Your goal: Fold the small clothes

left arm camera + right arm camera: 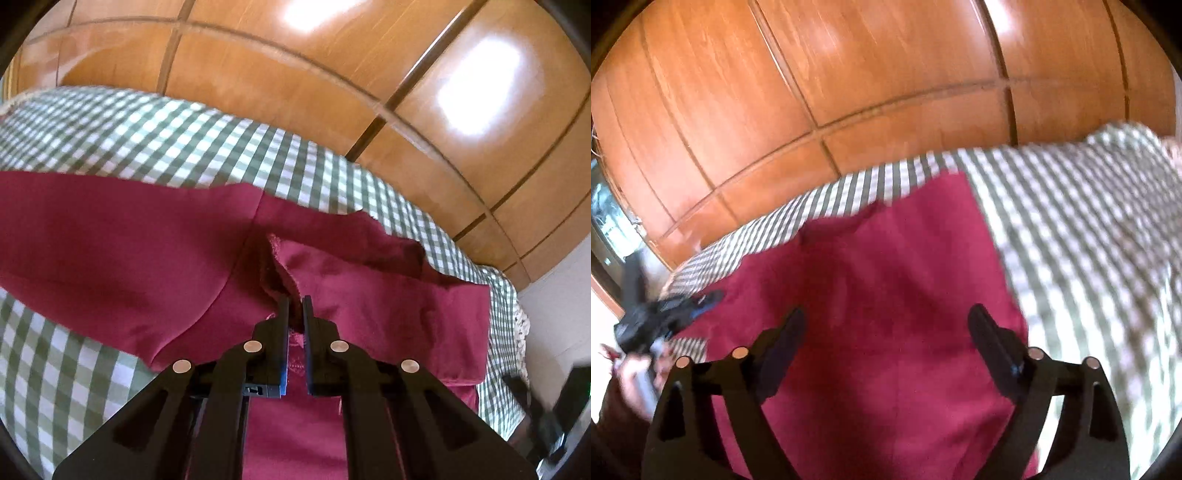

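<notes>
A maroon garment [122, 254] lies spread on a green-and-white checked cloth [155, 133]. My left gripper [296, 304] is shut on a lace-trimmed edge of the garment, and the fabric rises in a fold up to its fingertips. In the right wrist view the same maroon garment [897, 280] fills the middle, blurred. My right gripper [886, 321] hovers over it with its jaws wide apart and nothing between them. The left gripper [665, 314] shows at the left edge of that view, blurred, with a hand [635, 380] behind it.
A wall of glossy wooden panels [332, 74] stands right behind the checked cloth in both views. The checked cloth [1089, 240] stretches to the right of the garment. A dark object [569, 398] sits at the right edge of the left wrist view.
</notes>
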Tool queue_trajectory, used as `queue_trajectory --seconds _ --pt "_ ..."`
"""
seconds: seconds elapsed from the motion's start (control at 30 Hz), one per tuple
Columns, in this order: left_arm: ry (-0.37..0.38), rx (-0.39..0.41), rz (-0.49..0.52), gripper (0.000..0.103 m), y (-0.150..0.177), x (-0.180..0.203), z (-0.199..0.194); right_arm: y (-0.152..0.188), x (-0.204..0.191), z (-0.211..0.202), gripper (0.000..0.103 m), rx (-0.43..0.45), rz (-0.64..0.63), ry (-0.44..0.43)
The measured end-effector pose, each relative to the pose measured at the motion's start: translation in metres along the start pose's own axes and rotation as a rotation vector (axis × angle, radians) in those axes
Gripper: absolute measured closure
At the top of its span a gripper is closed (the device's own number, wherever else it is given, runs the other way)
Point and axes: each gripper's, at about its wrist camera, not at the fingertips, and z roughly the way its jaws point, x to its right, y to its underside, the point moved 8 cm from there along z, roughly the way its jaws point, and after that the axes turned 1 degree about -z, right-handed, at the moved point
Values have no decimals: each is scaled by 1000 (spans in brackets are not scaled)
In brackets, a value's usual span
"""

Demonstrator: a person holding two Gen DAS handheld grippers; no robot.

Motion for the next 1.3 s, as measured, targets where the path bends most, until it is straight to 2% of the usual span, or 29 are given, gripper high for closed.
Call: queue_trajectory --seconds 0.1,0.13,0.23,0.27,0.33,0.37,0.4,0.47,0.57,0.63,0.67,0.7,0.77,0.83,0.9,0.93,0.97,1.03,1.07,1.1,1.17,1.3 --pt "0 35 0 98 0 -6 -15 -20 4 24 30 -17 22 9" --pt "-15 37 13 98 1 -9 -15 -24 4 32 30 -28 27 6" --pt "-41 -6 8 98 5 -21 -3 -27 5 63 33 -93 15 3" --pt "-46 -19 8 98 8 -23 2 -28 11 73 33 -99 0 37" --pt "-64 -40 22 98 15 -25 10 -23 43 97 32 -141 -7 196" --pt "-68 -52 33 98 20 -24 13 -18 61 106 20 -174 27 258" --pt "-78 -59 53 98 26 -22 16 -12 80 111 20 -190 111 236" --pt "-101 -65 87 98 32 -22 17 -14 92 102 19 -157 204 177" --pt "-95 -74 82 98 37 -27 16 -24 104 79 20 -90 265 135" --pt "-79 -70 70 98 37 -29 13 -30 108 73 22 -82 312 66" --pt "-77 -66 69 97 38 -29 11 -37 110 74 26 -83 350 12" --pt "-76 -63 70 98 38 -29 10 -41 115 74 37 -80 404 -24" --pt "-80 -65 76 98 39 -29 9 -53 119 74 52 -75 430 -33" --pt "-86 -71 73 98 41 -31 9 -58 116 78 52 -88 427 -46" --pt "-86 -70 66 98 43 -31 7 -61 102 88 52 -128 429 -109" --pt "-87 -68 68 98 43 -30 6 -60 92 89 53 -147 392 -107" --pt "-87 -65 68 98 44 -29 4 -60 83 89 58 -151 341 -102" --pt "-70 -54 72 98 44 -25 -4 -54 60 84 59 -161 247 -111" --pt "-56 -46 75 98 44 -22 -9 -51 53 81 56 -167 220 -105" --pt "-36 -37 75 98 43 -18 -16 -46 47 74 42 -158 180 -66" --pt "14 -15 80 98 43 -7 -32 -35 38 60 30 -124 137 -40" --pt "83 22 107 98 43 14 -58 1 18 35 30 -135 37 -27"
